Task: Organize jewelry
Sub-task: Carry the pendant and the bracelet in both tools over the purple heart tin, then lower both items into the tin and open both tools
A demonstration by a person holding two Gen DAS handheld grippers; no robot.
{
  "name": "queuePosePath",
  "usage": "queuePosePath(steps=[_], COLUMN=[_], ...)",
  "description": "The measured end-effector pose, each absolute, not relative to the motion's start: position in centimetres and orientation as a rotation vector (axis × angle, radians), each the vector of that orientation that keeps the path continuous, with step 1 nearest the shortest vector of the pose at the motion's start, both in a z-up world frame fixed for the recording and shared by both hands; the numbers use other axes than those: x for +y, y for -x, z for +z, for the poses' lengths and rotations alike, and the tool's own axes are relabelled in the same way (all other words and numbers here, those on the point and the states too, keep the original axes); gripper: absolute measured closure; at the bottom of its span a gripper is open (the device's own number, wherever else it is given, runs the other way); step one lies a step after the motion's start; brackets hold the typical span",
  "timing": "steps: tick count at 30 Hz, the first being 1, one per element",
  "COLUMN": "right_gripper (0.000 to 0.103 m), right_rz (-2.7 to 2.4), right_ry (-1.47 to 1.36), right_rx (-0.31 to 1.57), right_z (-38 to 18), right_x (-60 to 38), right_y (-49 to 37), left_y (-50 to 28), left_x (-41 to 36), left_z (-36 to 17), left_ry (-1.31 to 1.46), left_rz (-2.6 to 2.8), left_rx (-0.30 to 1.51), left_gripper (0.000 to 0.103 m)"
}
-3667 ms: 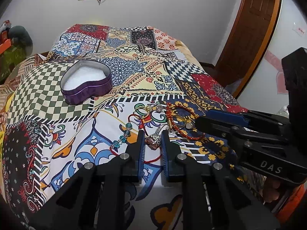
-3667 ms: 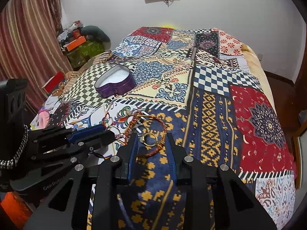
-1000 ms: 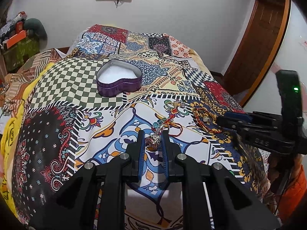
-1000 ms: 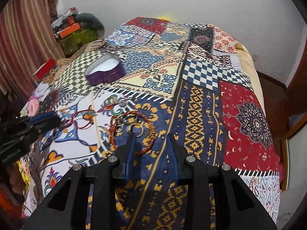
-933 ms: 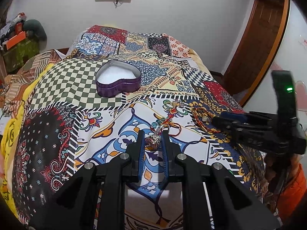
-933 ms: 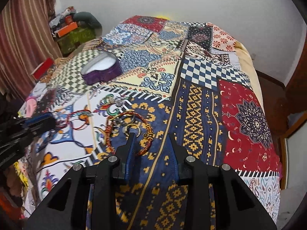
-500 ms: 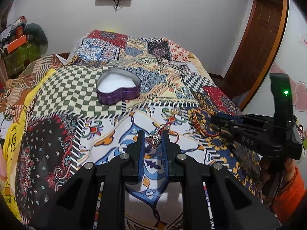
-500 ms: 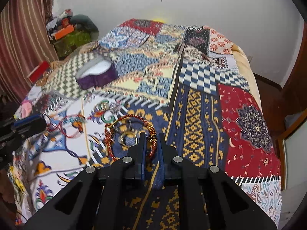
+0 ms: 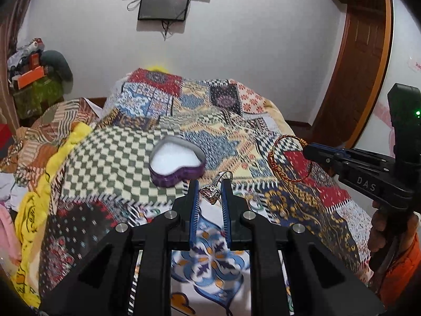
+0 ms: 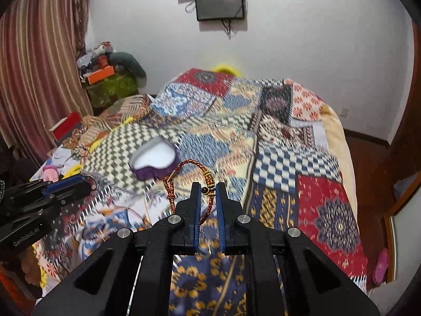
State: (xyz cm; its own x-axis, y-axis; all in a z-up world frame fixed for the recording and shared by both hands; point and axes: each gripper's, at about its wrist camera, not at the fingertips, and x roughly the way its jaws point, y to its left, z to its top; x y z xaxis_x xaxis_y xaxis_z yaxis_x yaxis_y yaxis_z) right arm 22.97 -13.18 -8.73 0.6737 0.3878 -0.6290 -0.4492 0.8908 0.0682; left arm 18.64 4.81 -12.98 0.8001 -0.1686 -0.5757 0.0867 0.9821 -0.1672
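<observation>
My left gripper (image 9: pixel 209 193) is shut on a silver ring with a stone (image 9: pixel 214 188) and holds it above the patchwork bedspread (image 9: pixel 110 158). A purple heart-shaped tin (image 9: pixel 176 163) with a white lining lies open just beyond it. My right gripper (image 10: pixel 208 193) is shut on a red and gold braided bracelet (image 10: pixel 189 181) that hangs in the air; the bracelet also shows in the left wrist view (image 9: pixel 285 162). The tin shows blurred in the right wrist view (image 10: pixel 154 159), ahead and to the left. The left gripper shows at the left edge (image 10: pixel 89 181).
More jewelry lies blurred on the bedspread (image 10: pixel 276 163) below the grippers (image 10: pixel 126 213). A wooden door (image 9: pixel 355 60) stands at the right. A cluttered green box (image 10: pixel 110 84) and striped curtain (image 10: pixel 34 65) are at the far left. A screen (image 9: pixel 164 4) hangs on the wall.
Both grippers have risen from the bedspread. The left one lifted the ring toward the tin. The right one closed on the braided bracelet and lifted it.
</observation>
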Motion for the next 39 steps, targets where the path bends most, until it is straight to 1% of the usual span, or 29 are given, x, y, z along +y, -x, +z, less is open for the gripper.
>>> queuePosePath(steps=[7,14,26,39], right_gripper=[0.093,0.093,0.093,0.093], right_rz=[0.518,0.564,0.612,0.646], right_ry=[0.088,0.114,0.228,0.27], right_rx=[0.668,0.676,0.791,0.908], right_z=[-7.8,-8.0,-11.2,-13.9], right_x=[-11.2,-8.7,-4.1,-1.7], right_y=[-25.2,-27.7,-31.9,-34.3], left_y=[-20.7,-24.0,-29.1,-32.1], left_x=[6.5,8.0,8.9,10.0], left_z=[-12.2,-13.0,-16.9,-18.9], left_ry=[0.123,0.137,0.129,0.129], left_rz=[-0.095,-0.085,-0.081,-0.069], left_rx=[0.604,0.63,0.745,0.807], left_gripper=[0.088,0.088,0.088,0.088])
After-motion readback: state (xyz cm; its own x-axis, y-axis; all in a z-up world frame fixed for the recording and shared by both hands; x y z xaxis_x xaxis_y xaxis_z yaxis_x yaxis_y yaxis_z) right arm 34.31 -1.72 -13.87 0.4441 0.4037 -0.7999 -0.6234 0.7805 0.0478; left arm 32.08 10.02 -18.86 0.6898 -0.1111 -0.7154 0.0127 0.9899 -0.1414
